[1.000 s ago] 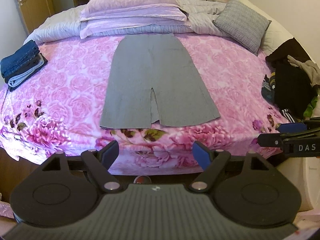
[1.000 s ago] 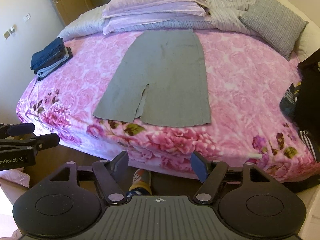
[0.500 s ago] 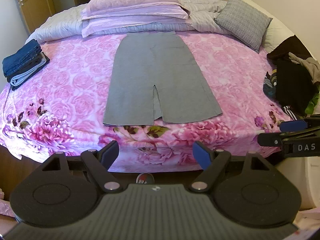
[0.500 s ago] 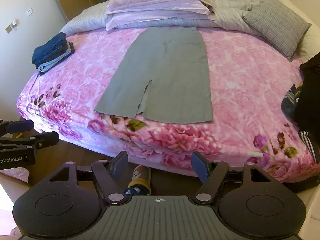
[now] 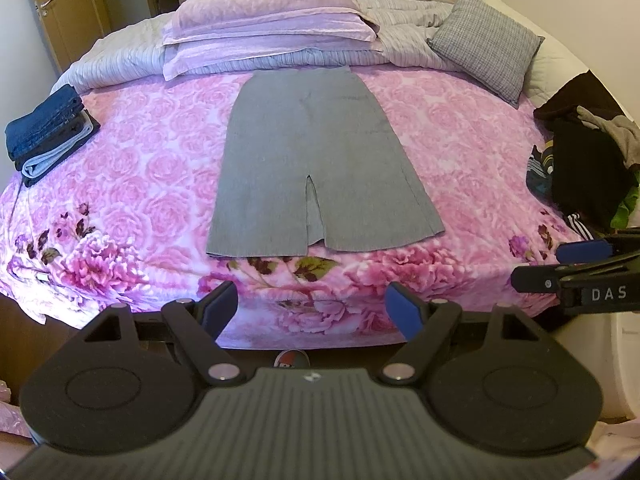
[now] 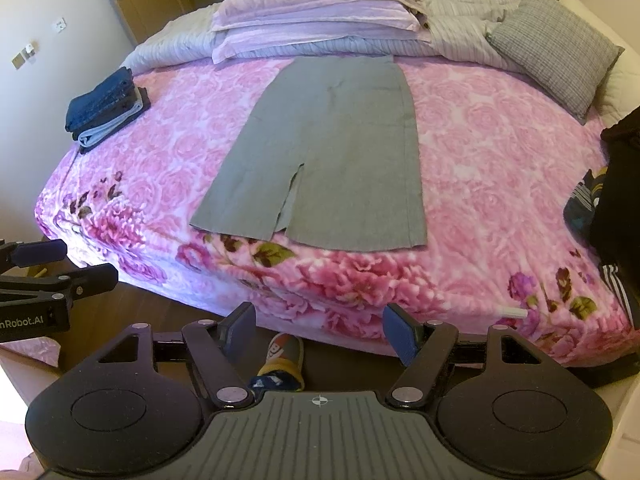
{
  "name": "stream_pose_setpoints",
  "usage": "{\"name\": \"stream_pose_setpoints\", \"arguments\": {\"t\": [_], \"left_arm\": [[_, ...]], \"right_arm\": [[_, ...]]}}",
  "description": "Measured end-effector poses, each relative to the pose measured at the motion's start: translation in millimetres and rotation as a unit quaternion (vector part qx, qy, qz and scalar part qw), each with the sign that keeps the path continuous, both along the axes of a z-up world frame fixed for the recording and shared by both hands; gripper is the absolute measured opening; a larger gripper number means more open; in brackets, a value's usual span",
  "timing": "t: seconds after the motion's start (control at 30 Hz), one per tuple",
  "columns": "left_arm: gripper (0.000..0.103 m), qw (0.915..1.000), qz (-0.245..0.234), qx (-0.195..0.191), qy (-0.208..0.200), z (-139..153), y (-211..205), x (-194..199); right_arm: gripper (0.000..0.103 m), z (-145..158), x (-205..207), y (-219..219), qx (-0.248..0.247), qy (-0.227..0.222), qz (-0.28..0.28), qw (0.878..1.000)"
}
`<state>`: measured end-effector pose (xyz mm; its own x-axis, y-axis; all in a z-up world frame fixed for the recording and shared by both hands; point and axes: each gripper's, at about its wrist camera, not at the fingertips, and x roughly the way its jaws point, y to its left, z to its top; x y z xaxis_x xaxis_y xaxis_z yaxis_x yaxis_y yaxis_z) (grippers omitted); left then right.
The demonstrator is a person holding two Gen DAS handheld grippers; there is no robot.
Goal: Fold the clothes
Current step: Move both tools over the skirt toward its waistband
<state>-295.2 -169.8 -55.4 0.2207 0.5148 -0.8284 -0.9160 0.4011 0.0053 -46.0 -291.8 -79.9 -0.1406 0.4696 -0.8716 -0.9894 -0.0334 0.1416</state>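
A grey skirt [image 5: 320,168] [image 6: 332,160] lies spread flat on the pink floral blanket [image 5: 120,168], its waist toward the pillows and its slit hem toward me. My left gripper [image 5: 311,300] hovers off the foot of the bed, below the hem, open with nothing between its blue pads. Beside it on the right, my right gripper [image 6: 319,318] is likewise open and empty, apart from the cloth. Each shows at the edge of the other's view: right gripper [image 5: 560,264], left gripper [image 6: 76,264].
Folded jeans [image 5: 48,132] [image 6: 106,108] are stacked at the bed's left edge. A heap of dark clothes [image 5: 584,168] [image 6: 616,200] sits at the right edge. Lilac pillows [image 5: 272,12] and a grey cushion [image 5: 484,44] lie at the head. A person's slippered foot [image 6: 284,360] stands on the floor below.
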Motion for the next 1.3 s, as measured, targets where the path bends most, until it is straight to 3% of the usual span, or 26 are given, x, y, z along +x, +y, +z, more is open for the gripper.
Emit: {"name": "stream_pose_setpoints", "arguments": {"t": [0.33, 0.63, 0.83, 1.3], "left_arm": [[0.081, 1.0000, 0.002, -0.008, 0.000, -2.5, 8.8, 2.6], [0.081, 0.9998, -0.006, -0.021, -0.003, -13.2, 58.8, 11.9], [0.081, 0.9985, -0.027, -0.048, -0.003, -30.0, 117.6, 23.6], [0.081, 0.9937, -0.091, -0.065, 0.010, -38.2, 305.4, 28.4]], "right_arm": [[0.067, -3.9, 3.2, 13.8, -0.010, 0.004, 0.002, 1.000], [0.067, -14.6, 8.9, 57.2, -0.022, 0.002, -0.014, 1.000], [0.068, -29.7, 12.5, 114.5, -0.050, 0.003, -0.038, 0.998], [0.068, -43.5, -7.9, 259.5, -0.079, 0.015, -0.113, 0.990]]}}
